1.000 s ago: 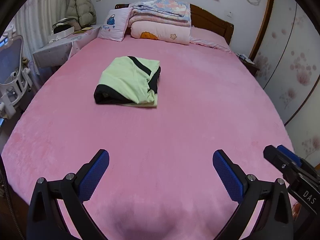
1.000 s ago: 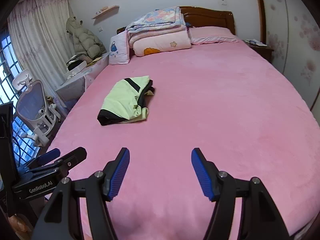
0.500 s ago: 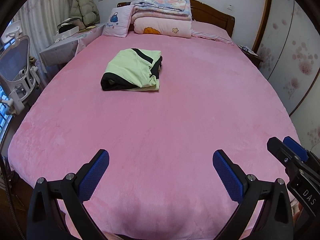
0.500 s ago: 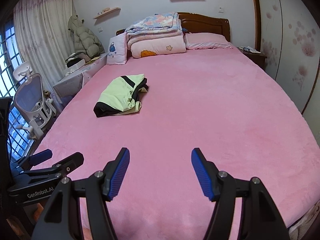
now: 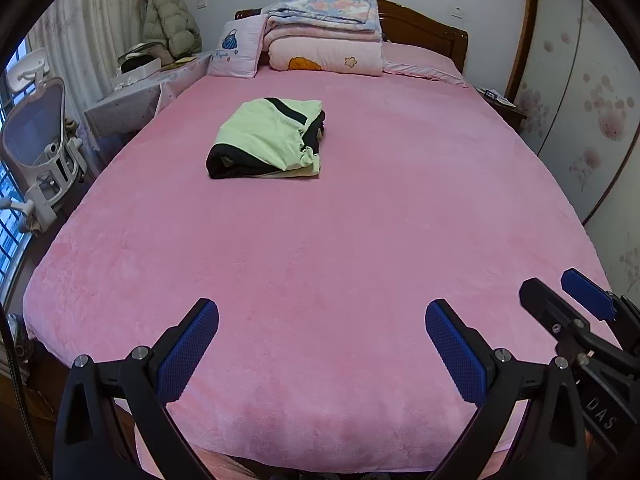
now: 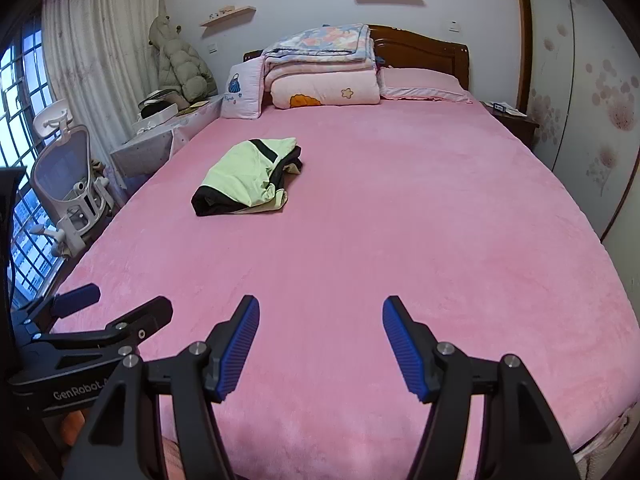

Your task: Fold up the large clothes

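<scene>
Left gripper [image 5: 322, 344] at the bottom of the left wrist view, blue-padded fingers [image 5: 188, 350] spread wide apart, nothing between them, hanging over the near edge of the pink bed [image 5: 340, 248]. Right gripper [image 6: 320, 344] at the bottom of the right wrist view, likewise spread wide and holding nothing, over the same near edge. Each visible in the other's camera: right gripper at the lower right of the left wrist view, left gripper at the lower left of the right wrist view, both side by side and apart.

Beyond the fingers, bare pink plush cover up through the middle of each frame. Folded garment [image 5: 268, 138], pale green with black bands, lying above centre and left of the middle in the left wrist view; in the right wrist view also above centre and toward the left, well apart from both grippers. Folded into a compact bundle, black edge toward the near left corner.

Further up, stacked quilts [image 5: 324, 32] against the wooden headboard [image 5: 424, 34] at the top centre, with a small pillow [image 5: 236, 54] propped just left of the stack and a flat pink pillow [image 5: 420, 66] to its right. Upper left: a puffy coat [image 6: 180, 64] hanging by the curtain, a cluttered side table [image 6: 160, 136] below it. Left edge: a white mesh office chair [image 6: 68, 176] beside the window. Right edge: a flower-patterned wardrobe [image 5: 588, 96].
</scene>
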